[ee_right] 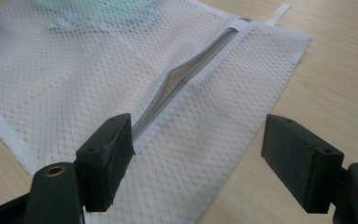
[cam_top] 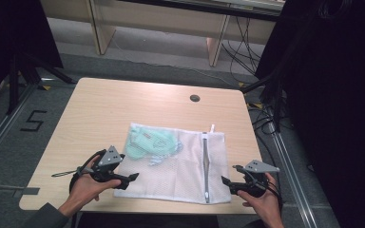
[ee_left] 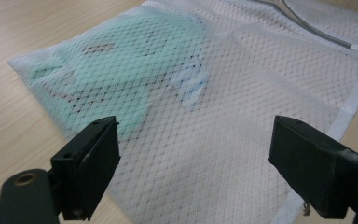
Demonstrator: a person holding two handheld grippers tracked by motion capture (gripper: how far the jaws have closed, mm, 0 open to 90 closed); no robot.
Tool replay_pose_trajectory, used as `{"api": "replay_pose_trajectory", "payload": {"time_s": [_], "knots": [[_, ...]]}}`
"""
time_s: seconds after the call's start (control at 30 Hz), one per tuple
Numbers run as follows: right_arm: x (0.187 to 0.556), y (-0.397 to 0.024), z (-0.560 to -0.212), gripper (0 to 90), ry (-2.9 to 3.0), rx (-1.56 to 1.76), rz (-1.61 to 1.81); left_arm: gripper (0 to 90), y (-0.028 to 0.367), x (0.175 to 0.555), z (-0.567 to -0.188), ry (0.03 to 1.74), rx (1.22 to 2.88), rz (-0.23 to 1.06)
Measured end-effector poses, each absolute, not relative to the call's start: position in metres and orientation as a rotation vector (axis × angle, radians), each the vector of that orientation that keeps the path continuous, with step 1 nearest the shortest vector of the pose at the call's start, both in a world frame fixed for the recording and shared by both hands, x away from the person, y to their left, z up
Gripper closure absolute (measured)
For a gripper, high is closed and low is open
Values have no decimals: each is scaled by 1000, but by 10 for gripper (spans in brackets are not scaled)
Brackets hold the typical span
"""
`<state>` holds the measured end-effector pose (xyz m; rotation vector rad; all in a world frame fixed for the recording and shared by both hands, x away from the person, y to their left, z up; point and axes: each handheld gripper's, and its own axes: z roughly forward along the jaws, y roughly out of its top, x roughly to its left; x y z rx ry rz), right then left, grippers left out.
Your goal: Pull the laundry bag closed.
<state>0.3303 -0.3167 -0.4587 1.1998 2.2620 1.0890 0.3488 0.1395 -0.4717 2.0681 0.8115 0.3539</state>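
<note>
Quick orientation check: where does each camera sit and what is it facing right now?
High view: above the table's near edge, looking forward and down; both forearms and hands enter below.
Left gripper view: rides the left tool, facing the green garment inside the mesh laundry bag.
Right gripper view: rides the right tool, facing the bag's zipper.
All share the bag.

White mesh cloth bag (cam_top: 180, 166) on matt pale wood-look table (cam_top: 100, 109).

Even overhead light on the table (cam_top: 100, 109), dark surroundings; close jaws in gripper views slightly soft.
</note>
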Motion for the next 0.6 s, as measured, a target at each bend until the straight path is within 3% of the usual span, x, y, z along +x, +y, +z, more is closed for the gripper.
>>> {"api": "replay_pose_trajectory", "payload": {"time_s": [0.37, 0.6], "knots": [[331, -313, -460, 246, 2258, 1207, 1103, 153, 138, 350, -472, 756, 2083, 360], [333, -309, -460, 218, 2284, 1134, 1108, 157, 130, 351, -475, 745, 2059, 288]]}}
